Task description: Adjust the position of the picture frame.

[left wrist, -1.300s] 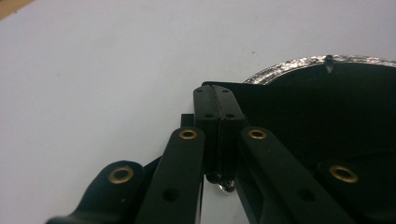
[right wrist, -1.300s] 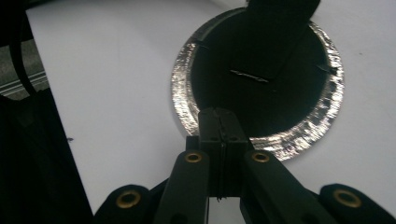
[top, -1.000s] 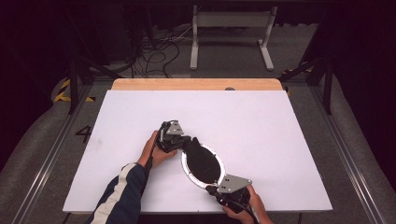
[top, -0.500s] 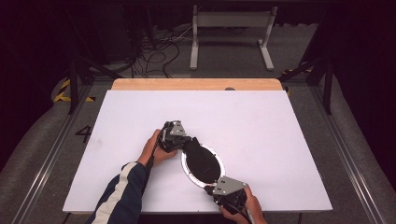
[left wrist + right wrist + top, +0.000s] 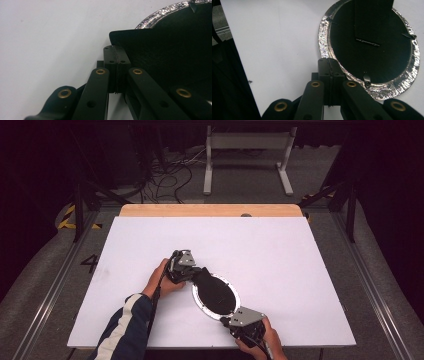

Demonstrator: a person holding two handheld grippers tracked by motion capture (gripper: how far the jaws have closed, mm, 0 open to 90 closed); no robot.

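The left tool point(image 5: 192, 274) was closed, empty, at the dark stand flap point(image 5: 160, 47) at the frame's point(image 5: 215, 292) ten o'clock end. The right tool point(image 5: 231, 320), closed and empty, met the silvery rim point(image 5: 325, 45) at five o'clock. A nudge could probably skid the frame across the table point(image 5: 300, 270); open surface lay toward twelve and three o'clock.

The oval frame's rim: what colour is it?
Glittery silver, around a black back; the rim shows best in the right gripper view.

Left tongs point(image 5: 196, 273) point toward four o'clock, jaws pressed together; right tongs point(image 5: 227, 320) point toward ten o'clock, likewise closed, each gripped by one hand.
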